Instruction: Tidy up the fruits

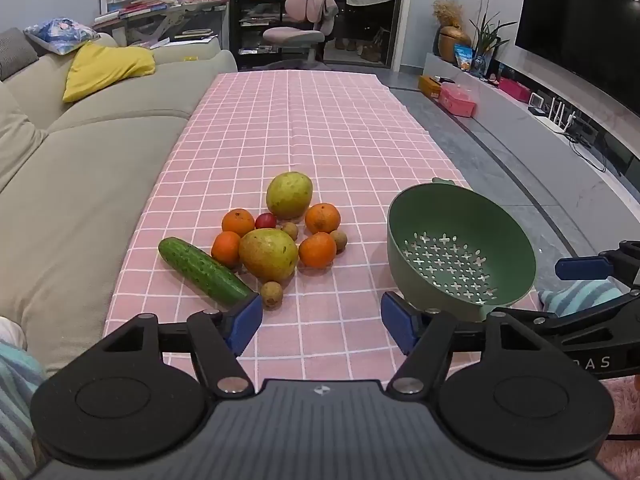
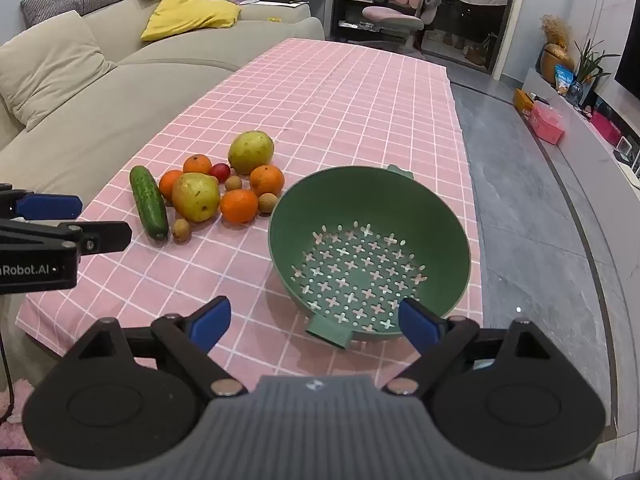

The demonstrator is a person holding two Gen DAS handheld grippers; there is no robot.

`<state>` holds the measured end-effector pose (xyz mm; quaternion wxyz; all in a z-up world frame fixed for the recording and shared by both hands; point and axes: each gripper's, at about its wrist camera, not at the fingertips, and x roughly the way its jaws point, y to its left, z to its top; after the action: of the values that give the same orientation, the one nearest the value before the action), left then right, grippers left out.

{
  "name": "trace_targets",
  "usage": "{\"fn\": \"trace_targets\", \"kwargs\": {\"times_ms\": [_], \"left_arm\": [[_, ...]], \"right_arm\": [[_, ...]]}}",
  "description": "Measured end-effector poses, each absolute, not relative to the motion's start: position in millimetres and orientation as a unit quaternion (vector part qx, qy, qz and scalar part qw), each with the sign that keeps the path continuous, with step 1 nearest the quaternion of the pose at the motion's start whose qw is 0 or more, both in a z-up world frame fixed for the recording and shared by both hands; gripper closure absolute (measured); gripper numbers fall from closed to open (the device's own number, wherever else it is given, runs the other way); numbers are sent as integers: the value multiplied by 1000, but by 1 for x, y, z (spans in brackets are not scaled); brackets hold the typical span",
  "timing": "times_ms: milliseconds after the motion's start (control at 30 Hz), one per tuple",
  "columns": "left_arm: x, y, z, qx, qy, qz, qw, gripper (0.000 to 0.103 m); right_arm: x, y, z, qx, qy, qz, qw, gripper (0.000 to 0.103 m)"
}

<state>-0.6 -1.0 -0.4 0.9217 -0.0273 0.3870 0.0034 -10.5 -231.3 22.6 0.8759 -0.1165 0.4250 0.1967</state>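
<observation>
Both grippers, left (image 1: 322, 322) and right (image 2: 314, 322), hang spread and empty above the table's (image 1: 328, 120) near edge. Fruit (image 1: 269, 254) lies piled beside a cucumber (image 1: 204, 270), left of the colander (image 2: 368, 252).

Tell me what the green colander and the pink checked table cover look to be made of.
Green colander: most likely moulded plastic with a matte finish; the even colour, dull sheen, clean cross-shaped holes and one-piece handle tabs suggest it. Pink checked table cover: looks like thin woven cloth, matte, with fold creases and an edge that drapes over the table; a coated fabric cannot be ruled out.
</observation>
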Motion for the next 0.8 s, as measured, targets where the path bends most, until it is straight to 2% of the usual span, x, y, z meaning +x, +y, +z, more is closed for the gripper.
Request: {"fn": "trace_targets", "kwargs": {"times_ms": [800], "left_arm": [[2,0,-3,-27,392,4,919,23]], "right_arm": [[-6,-234,19,-108,436,192,873,13]]}}
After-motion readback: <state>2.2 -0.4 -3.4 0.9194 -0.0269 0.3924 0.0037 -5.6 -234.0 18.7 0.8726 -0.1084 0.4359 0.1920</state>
